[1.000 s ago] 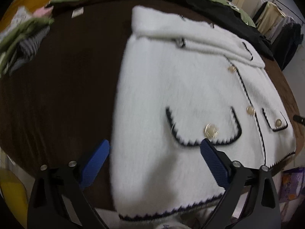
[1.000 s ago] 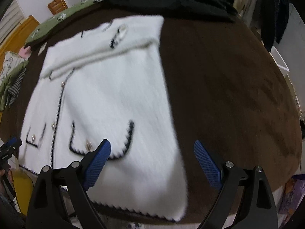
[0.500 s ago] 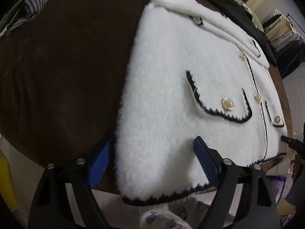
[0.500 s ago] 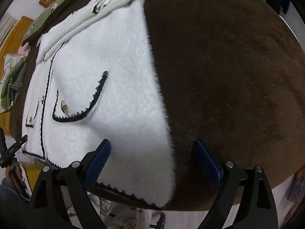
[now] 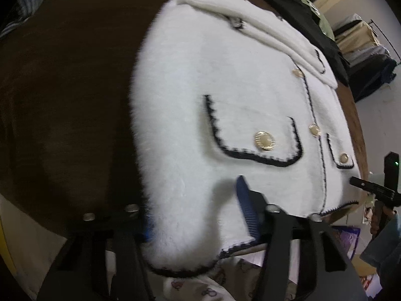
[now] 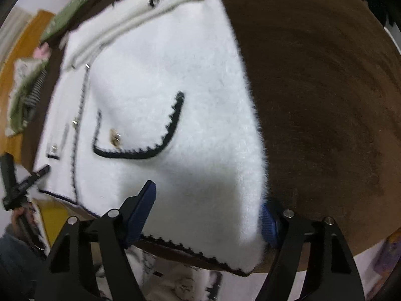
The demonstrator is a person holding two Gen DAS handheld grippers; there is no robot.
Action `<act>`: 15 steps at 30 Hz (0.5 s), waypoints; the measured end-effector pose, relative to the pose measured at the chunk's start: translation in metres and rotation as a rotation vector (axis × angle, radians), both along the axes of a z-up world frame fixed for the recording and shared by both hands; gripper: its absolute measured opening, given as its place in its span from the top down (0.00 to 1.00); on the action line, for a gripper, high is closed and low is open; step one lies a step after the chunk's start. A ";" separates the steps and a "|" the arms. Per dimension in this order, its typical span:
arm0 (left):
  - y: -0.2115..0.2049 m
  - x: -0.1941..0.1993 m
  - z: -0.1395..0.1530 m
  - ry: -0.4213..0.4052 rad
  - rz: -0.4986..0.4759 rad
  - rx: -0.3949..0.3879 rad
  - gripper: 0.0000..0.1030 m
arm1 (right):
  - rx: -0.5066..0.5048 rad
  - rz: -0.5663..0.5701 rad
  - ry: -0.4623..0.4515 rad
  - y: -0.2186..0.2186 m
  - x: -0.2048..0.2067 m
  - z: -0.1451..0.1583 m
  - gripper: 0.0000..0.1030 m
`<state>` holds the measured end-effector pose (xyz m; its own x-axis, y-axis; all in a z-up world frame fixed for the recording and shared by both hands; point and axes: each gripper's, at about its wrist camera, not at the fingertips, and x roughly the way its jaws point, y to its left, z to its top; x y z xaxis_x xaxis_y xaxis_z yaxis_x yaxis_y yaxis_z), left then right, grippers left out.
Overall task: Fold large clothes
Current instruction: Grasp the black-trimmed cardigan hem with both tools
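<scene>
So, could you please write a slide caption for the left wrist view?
Left gripper closing around the hem corner of a white fuzzy jacket on a brown table.

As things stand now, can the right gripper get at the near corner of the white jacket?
Probably yes: the right gripper already straddles the white jacket corner, jaws closing, nothing in the way.

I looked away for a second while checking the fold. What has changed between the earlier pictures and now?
Both grippers came down onto the white jacket's near hem corners. The left gripper and right gripper are closing, each with a corner between its fingers. The jacket still lies flat on the brown table.
</scene>
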<state>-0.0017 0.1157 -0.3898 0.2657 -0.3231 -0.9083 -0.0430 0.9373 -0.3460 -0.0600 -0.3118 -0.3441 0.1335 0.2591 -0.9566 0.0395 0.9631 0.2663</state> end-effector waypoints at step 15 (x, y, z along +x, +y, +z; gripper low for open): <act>-0.007 0.003 -0.003 0.002 0.068 -0.042 0.81 | 0.045 -0.010 0.016 -0.003 0.004 -0.001 0.88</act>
